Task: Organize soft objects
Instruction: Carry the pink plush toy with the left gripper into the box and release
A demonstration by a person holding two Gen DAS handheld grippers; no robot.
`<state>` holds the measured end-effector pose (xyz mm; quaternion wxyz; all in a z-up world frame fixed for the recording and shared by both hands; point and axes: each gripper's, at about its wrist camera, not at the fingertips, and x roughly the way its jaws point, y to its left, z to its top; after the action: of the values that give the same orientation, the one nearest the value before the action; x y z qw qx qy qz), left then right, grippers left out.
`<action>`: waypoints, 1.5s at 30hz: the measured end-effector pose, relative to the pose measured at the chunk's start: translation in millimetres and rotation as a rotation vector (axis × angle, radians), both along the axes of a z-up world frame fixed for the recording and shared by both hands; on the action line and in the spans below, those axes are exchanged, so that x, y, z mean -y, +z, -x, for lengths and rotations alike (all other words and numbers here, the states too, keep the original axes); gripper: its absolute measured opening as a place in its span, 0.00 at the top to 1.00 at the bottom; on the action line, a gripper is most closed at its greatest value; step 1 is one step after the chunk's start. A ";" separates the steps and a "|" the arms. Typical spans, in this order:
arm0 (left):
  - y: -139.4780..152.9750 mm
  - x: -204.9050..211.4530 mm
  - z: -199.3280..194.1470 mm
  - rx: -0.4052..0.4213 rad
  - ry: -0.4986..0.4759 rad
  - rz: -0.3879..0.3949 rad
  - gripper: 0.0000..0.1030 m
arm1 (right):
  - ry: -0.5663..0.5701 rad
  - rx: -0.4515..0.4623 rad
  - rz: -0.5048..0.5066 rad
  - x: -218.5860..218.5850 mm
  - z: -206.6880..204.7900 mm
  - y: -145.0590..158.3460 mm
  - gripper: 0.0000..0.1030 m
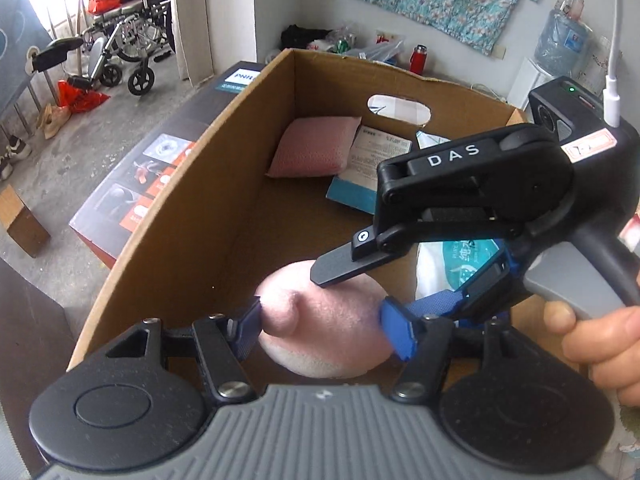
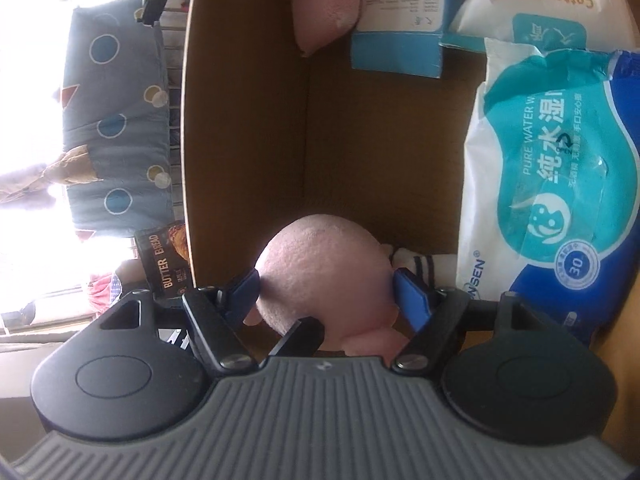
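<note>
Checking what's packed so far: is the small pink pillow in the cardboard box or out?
In. The pink pillow lies on the cardboard box floor in the far corner, beside a blue-and-white carton.

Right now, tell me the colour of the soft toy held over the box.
Pale pink. The soft toy, squeezed by both grippers over the cardboard box, shows best in the right wrist view.
</note>
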<state>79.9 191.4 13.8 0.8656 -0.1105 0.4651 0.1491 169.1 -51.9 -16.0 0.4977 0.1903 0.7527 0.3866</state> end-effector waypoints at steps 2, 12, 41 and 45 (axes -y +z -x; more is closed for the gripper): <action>-1.4 -0.2 -1.9 -0.001 -0.005 0.004 0.36 | -0.015 0.003 0.009 2.5 -1.0 -0.8 0.26; -5.3 -1.4 -28.2 -0.004 -0.003 -0.003 0.36 | -0.118 0.125 -0.067 37.8 -12.2 43.7 0.24; -33.6 -37.6 -86.8 -0.098 0.059 0.158 0.24 | -0.246 0.307 -0.257 104.4 -1.9 92.5 0.24; -32.5 -26.7 -91.0 -0.089 -0.019 0.092 0.27 | -0.244 0.302 -0.250 105.8 -0.1 89.8 0.24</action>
<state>170.9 218.1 -18.7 0.8395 -0.1390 0.5105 0.1242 169.2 -157.7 73.8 0.6204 0.2800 0.5871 0.4382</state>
